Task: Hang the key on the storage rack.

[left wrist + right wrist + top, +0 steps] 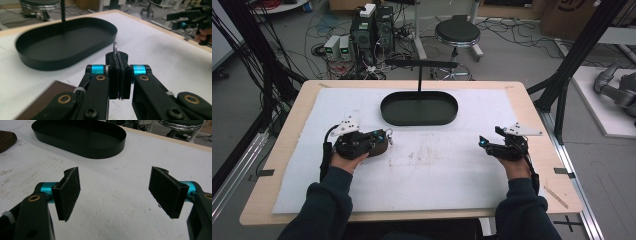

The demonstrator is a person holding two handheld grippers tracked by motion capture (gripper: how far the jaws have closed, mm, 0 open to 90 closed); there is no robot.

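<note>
Where the left tongs [119, 75] press together, a small metal ring [115, 47] is pinched between the pads; just its upper loop can be seen, and whatever hangs from it is hidden. A brown object [379, 145] is partly covered beneath that hand, its kind hard to make out. The ring is held above the white mat [437, 165] on the table [287, 145], near the black oval tray [419, 108]. The right tongs [117, 192] are spread wide, with nothing held.
</note>
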